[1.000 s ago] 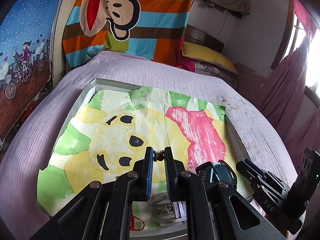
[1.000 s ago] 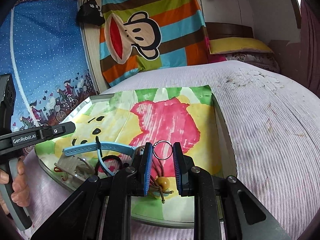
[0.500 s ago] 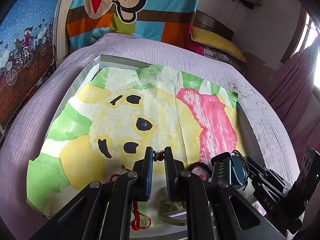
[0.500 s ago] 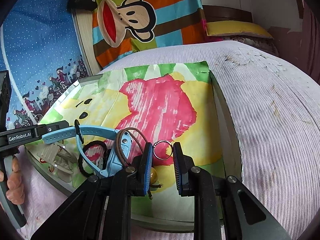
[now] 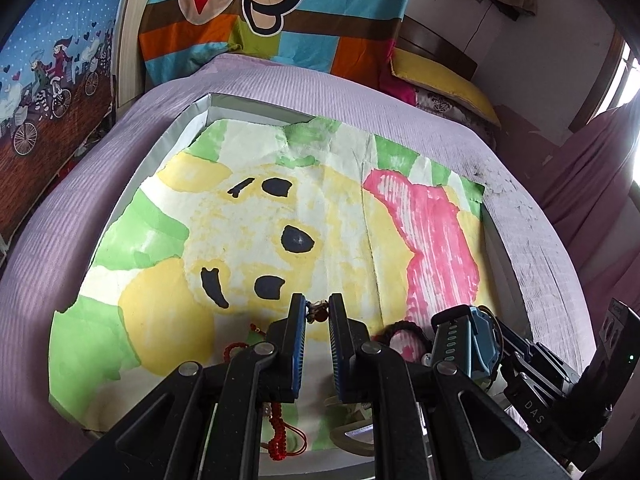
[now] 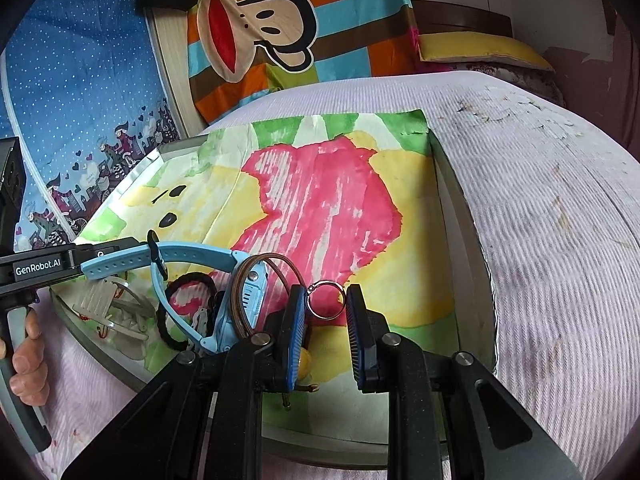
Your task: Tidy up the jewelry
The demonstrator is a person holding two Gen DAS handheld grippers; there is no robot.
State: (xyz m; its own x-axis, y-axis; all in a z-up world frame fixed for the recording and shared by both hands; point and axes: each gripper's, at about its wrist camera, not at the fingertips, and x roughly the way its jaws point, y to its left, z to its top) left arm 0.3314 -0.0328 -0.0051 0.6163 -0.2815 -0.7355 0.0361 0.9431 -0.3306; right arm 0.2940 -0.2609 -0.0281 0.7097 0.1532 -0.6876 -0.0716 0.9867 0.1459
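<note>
Left gripper point(image 5: 317, 312) pinched shut on a red charm point(image 5: 316, 311), cord trailing below. Right gripper point(image 6: 326, 302) clamping a key ring point(image 6: 325, 299), directly over tray point(image 6: 460, 216).

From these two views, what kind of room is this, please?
Most likely a bedroom in a home. The tray lies on a bed with a lilac cover, a yellow pillow sits at its far end, and a curtain hangs beside a bright window.
</note>
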